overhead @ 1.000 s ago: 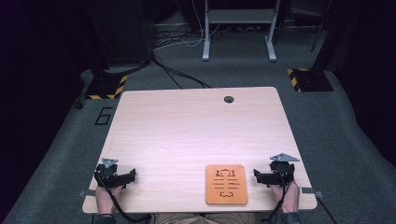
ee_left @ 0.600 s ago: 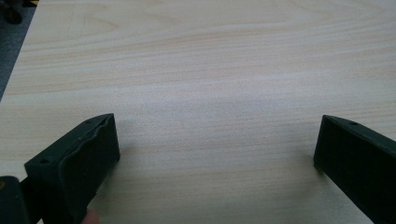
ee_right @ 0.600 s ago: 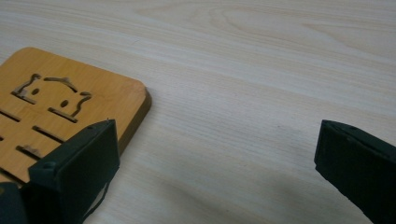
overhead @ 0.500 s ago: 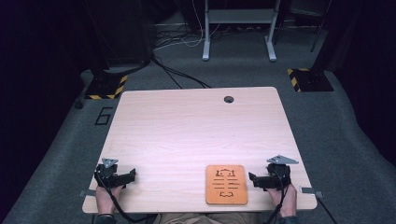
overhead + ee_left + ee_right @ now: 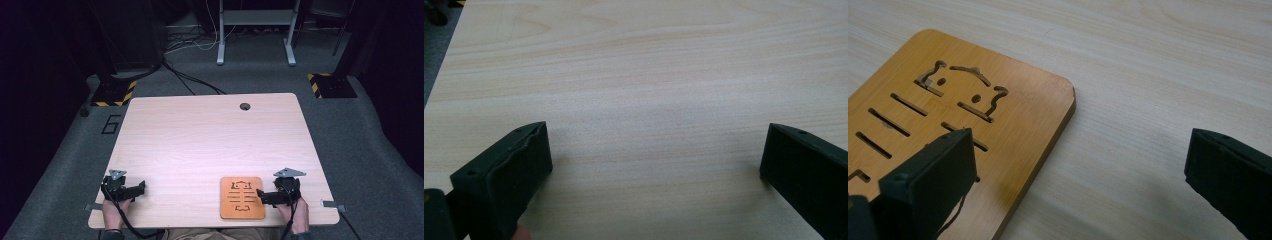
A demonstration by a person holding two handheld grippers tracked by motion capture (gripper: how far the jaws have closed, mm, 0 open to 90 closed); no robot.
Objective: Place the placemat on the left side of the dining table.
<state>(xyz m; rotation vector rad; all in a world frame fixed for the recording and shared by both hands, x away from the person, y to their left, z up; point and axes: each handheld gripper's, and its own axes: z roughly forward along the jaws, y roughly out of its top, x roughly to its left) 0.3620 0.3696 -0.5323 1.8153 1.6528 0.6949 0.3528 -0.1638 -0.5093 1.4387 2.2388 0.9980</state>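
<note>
In the high view, the wooden board (image 5: 242, 197) lies flat near the bottom edge of the table (image 5: 210, 140), right of centre, with the right gripper (image 5: 264, 196) touching or just beside its right edge and the left gripper (image 5: 137, 189) at lower left, well apart from it. In the left gripper view the jaws stand wide over bare table. In the right gripper view the jaws also stand wide, one over the board (image 5: 948, 125) at lower left and one over the table (image 5: 1158, 85); I judge that closing like this could slide the flat board instead of lifting it.
</note>
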